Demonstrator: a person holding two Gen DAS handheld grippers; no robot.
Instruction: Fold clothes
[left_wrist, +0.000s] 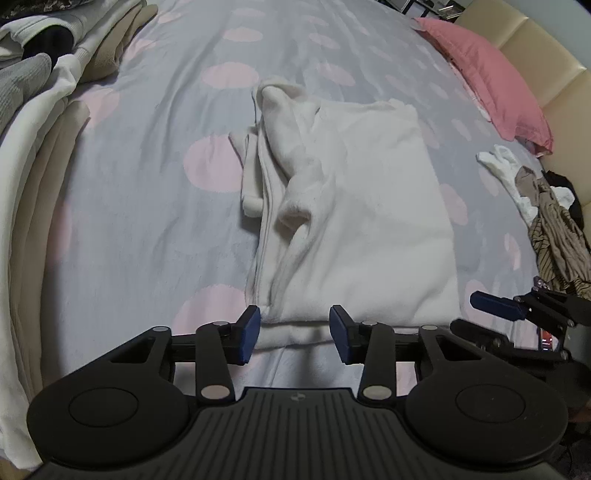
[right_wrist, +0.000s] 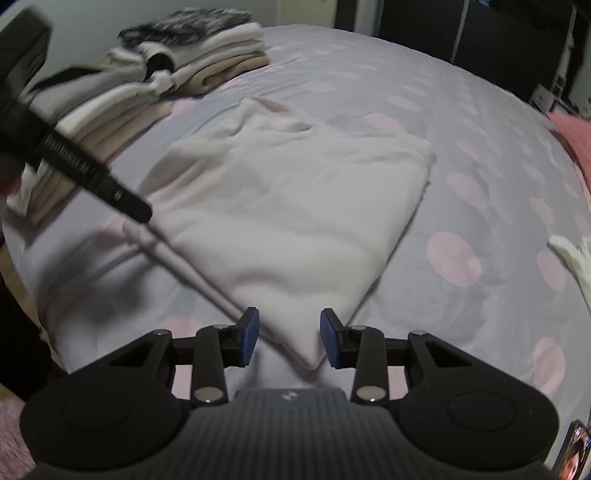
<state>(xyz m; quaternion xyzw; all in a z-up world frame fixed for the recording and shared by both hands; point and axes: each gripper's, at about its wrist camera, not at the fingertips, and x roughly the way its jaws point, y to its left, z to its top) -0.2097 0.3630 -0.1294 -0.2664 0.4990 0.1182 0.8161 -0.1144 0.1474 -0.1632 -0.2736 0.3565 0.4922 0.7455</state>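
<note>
Bed cover (left_wrist: 155, 206), grey with pink dots, carries everything: my white fleece garment (left_wrist: 369, 206), part-folded, lies at its middle, a stack of folded clothes (left_wrist: 40, 122) sits at the garment's far-left side, a pink pillow (left_wrist: 491, 85) beyond its right edge, and a small heap of socks and striped cloth (left_wrist: 546, 218) to its right. My left gripper (left_wrist: 294, 334) hangs over the garment's near hem, jaws parted, pads clear of the cloth. My right gripper (right_wrist: 289, 339) straddles the garment's near corner, jaws likewise apart, gripping nothing.
</note>
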